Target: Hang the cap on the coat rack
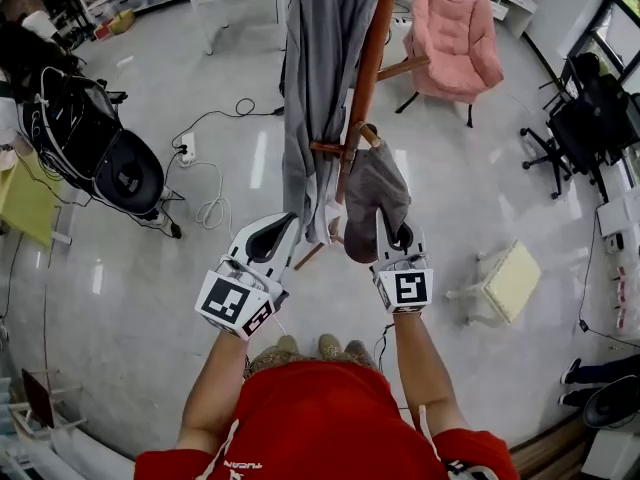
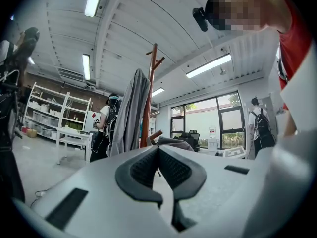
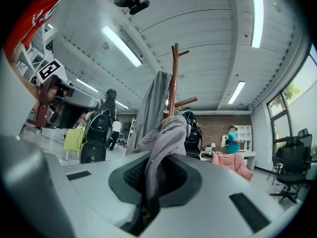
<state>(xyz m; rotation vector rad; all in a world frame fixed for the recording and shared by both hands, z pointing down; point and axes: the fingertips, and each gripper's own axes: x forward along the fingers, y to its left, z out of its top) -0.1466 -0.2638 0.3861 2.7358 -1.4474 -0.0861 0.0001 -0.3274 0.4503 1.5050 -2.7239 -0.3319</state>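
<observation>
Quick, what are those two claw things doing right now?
Left gripper: closed, empty.
Right gripper: closed on the grey cap.

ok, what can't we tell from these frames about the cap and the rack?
- Head view: whether the cap is hooked on the peg; its own cloth covers the contact.
- Head view: most of the coat rack base, behind the grey coat.
- Left gripper view: most of the cap, behind the left gripper body.
- Right gripper view: the peg under the cap, behind cloth rising from the right gripper.
</observation>
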